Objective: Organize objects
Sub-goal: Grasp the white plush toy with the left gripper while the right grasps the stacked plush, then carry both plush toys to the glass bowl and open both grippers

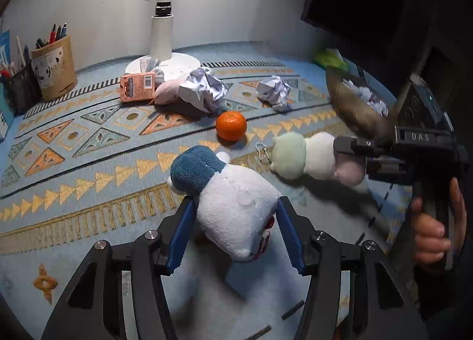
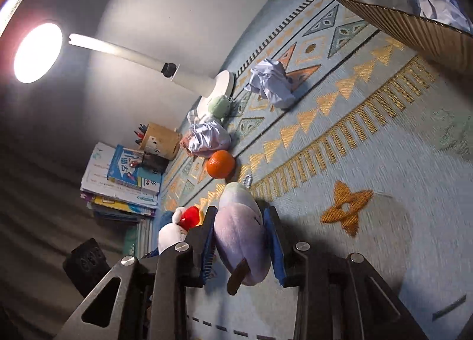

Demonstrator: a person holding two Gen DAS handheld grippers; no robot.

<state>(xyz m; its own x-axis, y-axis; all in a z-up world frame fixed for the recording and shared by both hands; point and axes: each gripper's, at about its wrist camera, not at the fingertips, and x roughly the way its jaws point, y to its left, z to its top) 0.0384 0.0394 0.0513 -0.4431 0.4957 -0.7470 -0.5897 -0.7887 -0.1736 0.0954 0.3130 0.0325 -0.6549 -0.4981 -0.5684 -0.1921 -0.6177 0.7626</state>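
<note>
My left gripper point(image 1: 233, 207) is shut on a white plush toy with a blue hat point(image 1: 233, 201), its blue pads pressing both sides. My right gripper point(image 2: 241, 221), also in the left wrist view point(image 1: 348, 150), is shut on the purple end of a three-ball plush (green, white, purple) point(image 1: 307, 156), seen close up in the right wrist view point(image 2: 241, 230). An orange point(image 1: 231, 125) lies just beyond both toys. Two crumpled papers point(image 1: 204, 90) point(image 1: 273, 91) lie farther back on the patterned mat.
A brown basket point(image 1: 357, 103) holding crumpled paper stands at the right. A white lamp base point(image 1: 165, 65), a pink card pack point(image 1: 137, 85), a pink plush point(image 1: 167, 91) and pen holders point(image 1: 54, 68) are at the back. Stacked books point(image 2: 124, 180) lie at the left.
</note>
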